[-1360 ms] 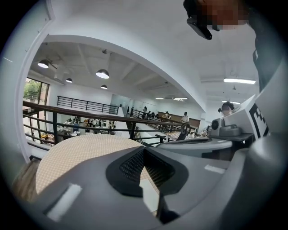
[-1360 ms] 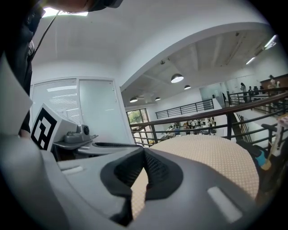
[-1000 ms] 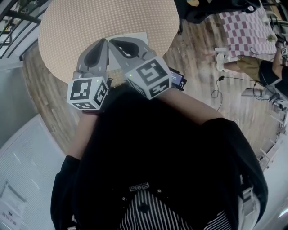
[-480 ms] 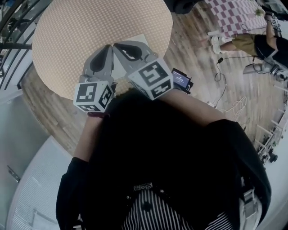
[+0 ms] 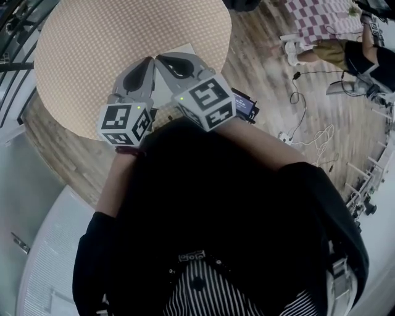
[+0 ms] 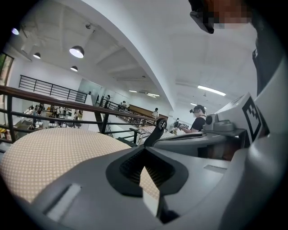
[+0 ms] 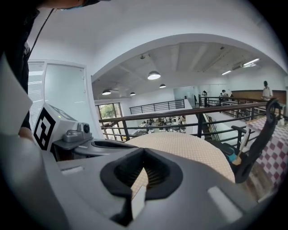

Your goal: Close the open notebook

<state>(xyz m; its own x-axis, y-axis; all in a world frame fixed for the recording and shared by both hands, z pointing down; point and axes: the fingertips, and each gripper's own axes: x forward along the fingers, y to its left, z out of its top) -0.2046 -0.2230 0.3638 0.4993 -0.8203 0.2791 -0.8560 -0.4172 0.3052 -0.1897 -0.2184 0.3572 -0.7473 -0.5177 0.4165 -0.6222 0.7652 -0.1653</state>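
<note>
A round table (image 5: 92,55) with a beige dotted cloth lies below me. On its near part lies a pale notebook (image 5: 184,52), mostly hidden under the grippers, so I cannot tell how its pages lie. My left gripper (image 5: 148,60) and right gripper (image 5: 159,58) hang side by side over it, tips nearly meeting. Both are shut with nothing between the jaws. The left gripper view shows its own shut tips (image 6: 145,148) over the cloth, with the right gripper (image 6: 216,130) beside them. The right gripper view shows its shut tips (image 7: 143,150) and the left gripper (image 7: 90,143).
A small dark device with a lit screen (image 5: 244,106) sits by my right wrist. Cables (image 5: 302,133) lie on the wooden floor to the right. A seated person (image 5: 345,52) and a chequered cloth (image 5: 315,18) are at the upper right. A black railing (image 5: 12,24) runs past the table's far left.
Both grippers have dipped together toward the table and tilted further down. Their jaws have stayed shut. The table has slid left in the head view.
</note>
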